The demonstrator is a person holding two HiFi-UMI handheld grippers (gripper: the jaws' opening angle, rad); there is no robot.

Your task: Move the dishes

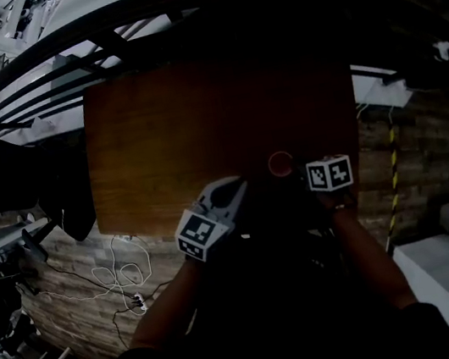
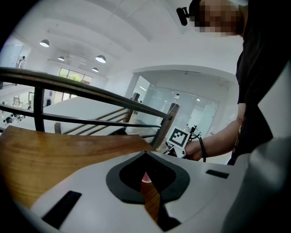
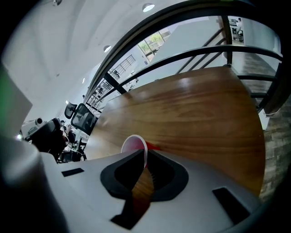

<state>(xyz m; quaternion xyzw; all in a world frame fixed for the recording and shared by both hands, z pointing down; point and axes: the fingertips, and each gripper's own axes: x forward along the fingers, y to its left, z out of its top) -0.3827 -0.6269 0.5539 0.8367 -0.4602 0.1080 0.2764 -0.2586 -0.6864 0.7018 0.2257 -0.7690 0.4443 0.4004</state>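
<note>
A small red dish with a pale rim (image 1: 280, 163) sits near the front edge of a brown wooden table (image 1: 197, 119). In the right gripper view the dish (image 3: 133, 144) stands upright, its rim pinched between the jaws of my right gripper (image 3: 146, 154). In the head view that right gripper (image 1: 298, 170) reaches the dish from the right. My left gripper (image 1: 233, 190) hovers just left of the dish, jaws together and holding nothing. Through its narrow slit in the left gripper view (image 2: 146, 157) a sliver of the red dish (image 2: 145, 178) shows.
A dark metal railing (image 1: 136, 18) curves behind the table's far edge. A black chair (image 1: 0, 175) stands to the left. White cables (image 1: 122, 278) lie on the brick-patterned floor below the front edge. A yellow-black striped pole (image 1: 394, 179) stands at the right.
</note>
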